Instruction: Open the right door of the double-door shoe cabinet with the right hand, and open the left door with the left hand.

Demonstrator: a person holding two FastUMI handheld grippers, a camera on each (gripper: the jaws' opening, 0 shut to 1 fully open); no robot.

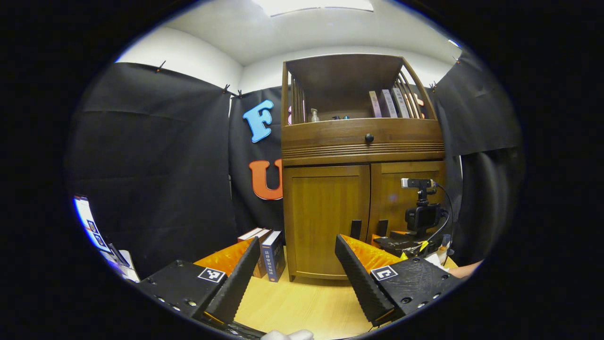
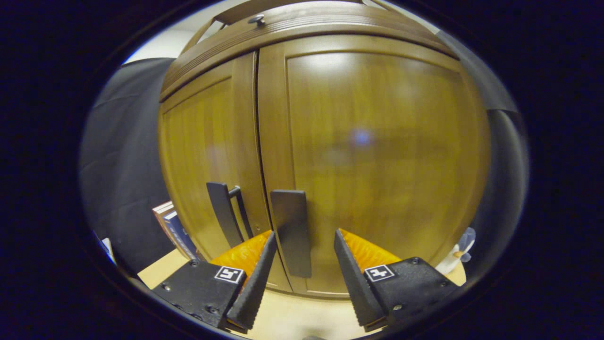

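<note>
Spread wide and holding nothing, the right gripper (image 2: 302, 250) straddles the right door's handle (image 2: 291, 231) beside the centre seam of the still-shut shoe cabinet (image 2: 377, 141), so closing and pulling seems next, while the left gripper (image 1: 297, 259) waits open, farther back.

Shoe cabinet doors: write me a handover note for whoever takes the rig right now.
Right hand-held gripper: open, fingers on either side of the right door handle, not clamped.
Left hand-held gripper: open, holding nothing, well back from the shoe cabinet.
Left door and right door: both closed. Left door handle untouched.
Done: nothing opened.
Left: shut on the right handle and pull; then take the left handle and open that door.
</note>
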